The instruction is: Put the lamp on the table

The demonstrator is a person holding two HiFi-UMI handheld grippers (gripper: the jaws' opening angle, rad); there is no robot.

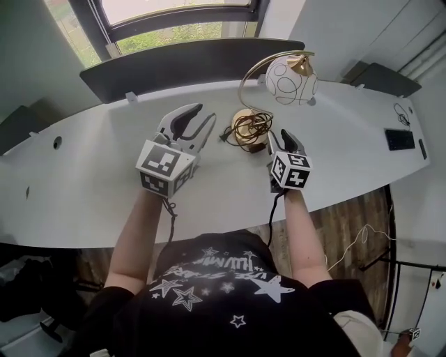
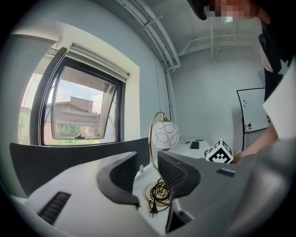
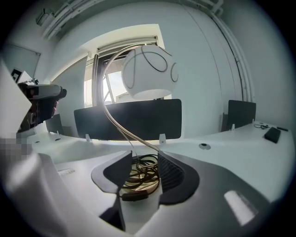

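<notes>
Window at the back, with greenery outside. The left gripper view shows a building through it. Dark divider panel stands just below the window, and a second dark panel is at far right. Flat black device lies near a thin cable. Wooden floor carries a loose white cord. Whiteboard hangs on the far wall.

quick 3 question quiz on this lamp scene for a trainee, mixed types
1. True or false: the right gripper holds the lamp.
2. The left gripper has its jaws: A shut on the lamp; B open, holding nothing; C shut together.
3. What lies coiled on the lamp's base?
Key: 1 false, it stands free on the table; 2 B; 3 its dark cord.
</notes>
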